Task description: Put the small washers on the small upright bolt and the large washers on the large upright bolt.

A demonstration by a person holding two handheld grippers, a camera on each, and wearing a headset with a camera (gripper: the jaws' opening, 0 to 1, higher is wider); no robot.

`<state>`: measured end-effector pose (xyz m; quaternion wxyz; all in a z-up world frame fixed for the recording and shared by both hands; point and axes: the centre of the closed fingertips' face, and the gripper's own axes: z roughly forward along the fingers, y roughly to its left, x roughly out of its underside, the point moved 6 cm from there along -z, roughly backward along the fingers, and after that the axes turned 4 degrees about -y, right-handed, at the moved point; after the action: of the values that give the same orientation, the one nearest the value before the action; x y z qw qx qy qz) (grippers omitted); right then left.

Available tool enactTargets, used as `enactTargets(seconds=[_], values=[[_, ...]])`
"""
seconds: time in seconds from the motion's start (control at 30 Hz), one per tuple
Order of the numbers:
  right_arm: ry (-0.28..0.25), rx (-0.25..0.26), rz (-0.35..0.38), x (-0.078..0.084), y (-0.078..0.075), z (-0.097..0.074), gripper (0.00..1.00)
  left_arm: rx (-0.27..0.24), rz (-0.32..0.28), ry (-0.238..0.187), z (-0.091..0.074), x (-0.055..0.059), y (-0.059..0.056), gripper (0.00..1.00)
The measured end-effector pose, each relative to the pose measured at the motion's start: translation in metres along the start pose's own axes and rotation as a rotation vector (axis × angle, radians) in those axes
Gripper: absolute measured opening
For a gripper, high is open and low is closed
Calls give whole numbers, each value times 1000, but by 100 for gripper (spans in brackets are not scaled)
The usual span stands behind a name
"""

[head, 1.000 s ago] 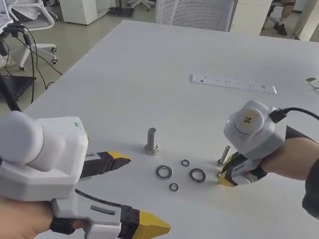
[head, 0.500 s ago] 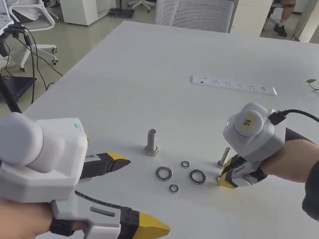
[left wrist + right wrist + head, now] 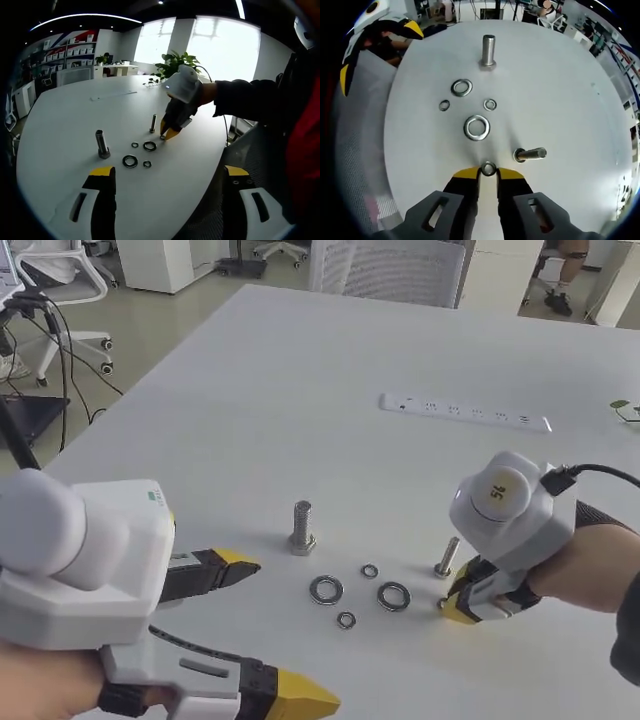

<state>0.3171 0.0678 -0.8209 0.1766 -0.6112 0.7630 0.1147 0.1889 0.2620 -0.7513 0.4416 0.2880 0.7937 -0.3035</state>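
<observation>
Washer pickup: right tool, nearly closed on 1 small washer, has edged back off small bolt just beside it; lifting it onto that bolt looks next. Empty left tool gapes wide.

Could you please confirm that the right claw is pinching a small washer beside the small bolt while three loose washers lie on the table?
Not quite: not three but four lie loose on the table, two large washers and two small ones, as the right gripper view shows. The rest holds: the right claw pinches a small washer beside the small bolt.
</observation>
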Motion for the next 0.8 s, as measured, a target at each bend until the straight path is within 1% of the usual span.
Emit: enactTargets(seconds=[0.6,0.8], values=[[5,22,19,15,2,-21,14,3,6,3,0,1,-2,88],[7,38,23,20,3,-31,14,3,8,1,0,1,-2,88]])
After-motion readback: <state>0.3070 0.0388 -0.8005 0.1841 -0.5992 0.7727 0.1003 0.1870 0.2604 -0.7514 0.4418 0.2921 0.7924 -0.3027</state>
